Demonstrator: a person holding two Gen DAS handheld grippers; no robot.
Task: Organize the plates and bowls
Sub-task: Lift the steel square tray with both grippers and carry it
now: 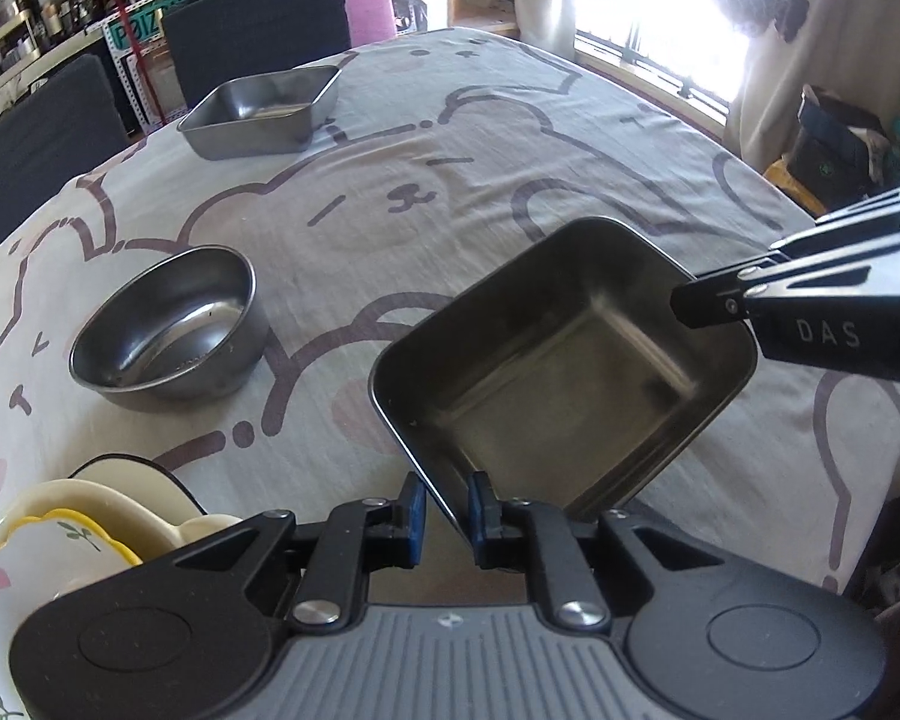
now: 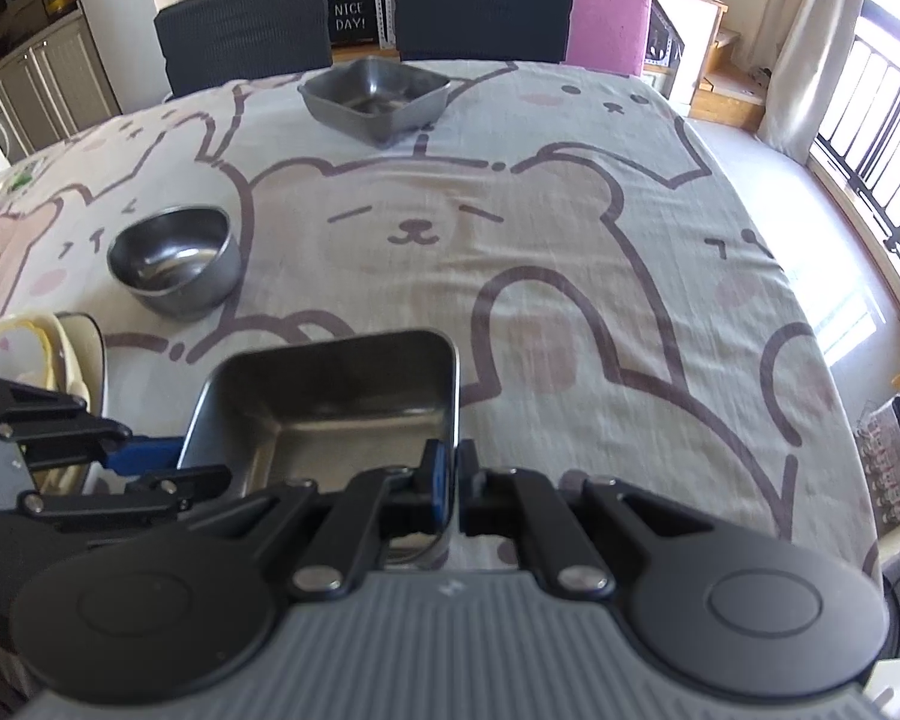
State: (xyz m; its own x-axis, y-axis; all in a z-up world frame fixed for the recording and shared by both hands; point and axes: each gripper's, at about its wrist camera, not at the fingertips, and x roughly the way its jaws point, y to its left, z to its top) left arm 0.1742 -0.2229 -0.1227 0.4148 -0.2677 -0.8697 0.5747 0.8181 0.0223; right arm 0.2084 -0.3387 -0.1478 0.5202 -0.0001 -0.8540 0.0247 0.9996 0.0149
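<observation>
The left tongs (image 1: 447, 516) are clamped on the near rim of a square steel dish (image 1: 561, 372), its thin wall pinched between the two blue pads (image 1: 415, 513). The right tongs (image 2: 453, 492) are closed on another edge of the same dish (image 2: 330, 414), one blue pad inside the wall and the other finger outside it. In the left wrist view the right tongs reach in from the right edge and meet the dish's far right corner. The dish is held tilted between the two, over the near part of the worktop (image 2: 570, 252); whether its base touches the cloth cannot be told.

The dish is dull, brushed metal with rounded corners, a flat bottom and a thin dark rim.

Just to the left of the left tongs sits a stack of cream ceramic dishes (image 1: 60, 528), glossy, one with a wavy yellow edge and small leaf and heart prints. Further out on the left stands a round steel bowl (image 1: 171, 330), deep and shiny inside, well apart from the held dish. At the far side of the worktop rests a second square steel dish (image 2: 375, 96), matte grey with flared walls.

The worktop is covered by a soft grey cloth (image 1: 450, 138), slightly wrinkled, printed with big outlined cartoon bears. Dark fabric chairs (image 2: 243, 24) stand behind the far edge, and a bright window (image 2: 882, 120) with bars lies off to the right.
</observation>
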